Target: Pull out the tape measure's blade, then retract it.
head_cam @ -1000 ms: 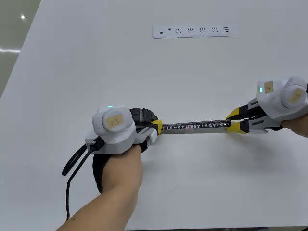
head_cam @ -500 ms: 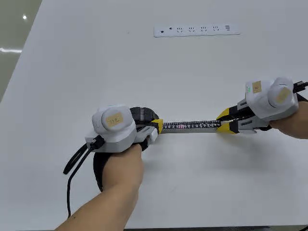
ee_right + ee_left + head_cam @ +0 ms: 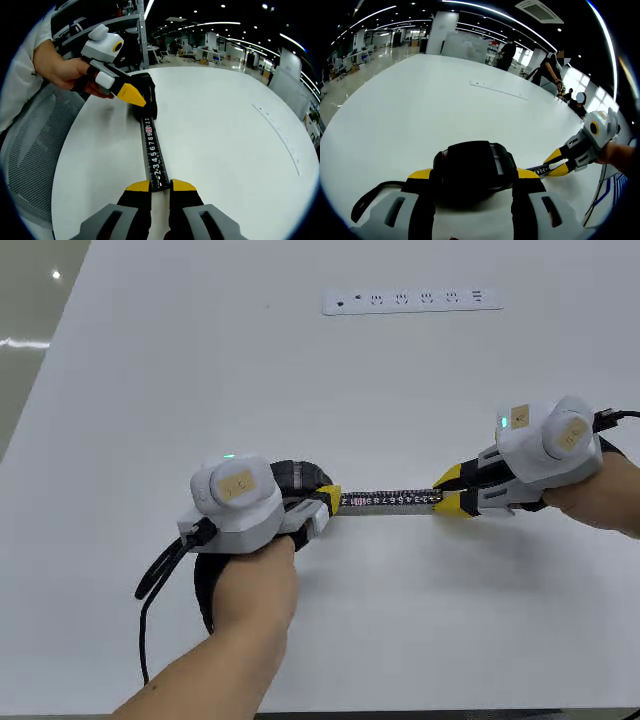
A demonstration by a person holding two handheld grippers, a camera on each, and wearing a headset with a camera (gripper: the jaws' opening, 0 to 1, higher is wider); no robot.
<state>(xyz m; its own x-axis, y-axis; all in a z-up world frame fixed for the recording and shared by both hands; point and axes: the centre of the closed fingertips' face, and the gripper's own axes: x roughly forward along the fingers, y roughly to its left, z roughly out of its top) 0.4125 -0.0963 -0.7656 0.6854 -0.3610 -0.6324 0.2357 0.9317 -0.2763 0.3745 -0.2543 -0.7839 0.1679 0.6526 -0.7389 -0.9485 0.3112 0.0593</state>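
Observation:
The black tape measure case rests on the white table, and my left gripper is shut on it. Its blade, marked with numbers, runs out to the right just above the table. My right gripper is shut on the blade's free end, its yellow fingertips pinching the tip. In the left gripper view the right gripper appears at the right, with a short piece of blade in front of it.
A white power strip lies near the far side of the table. A black cable trails from my left gripper toward the near edge. People stand beyond the table's far side in the left gripper view.
My right gripper has moved left toward the case with the blade's end in it, and the exposed blade has grown shorter. The left gripper and the case have stayed put.

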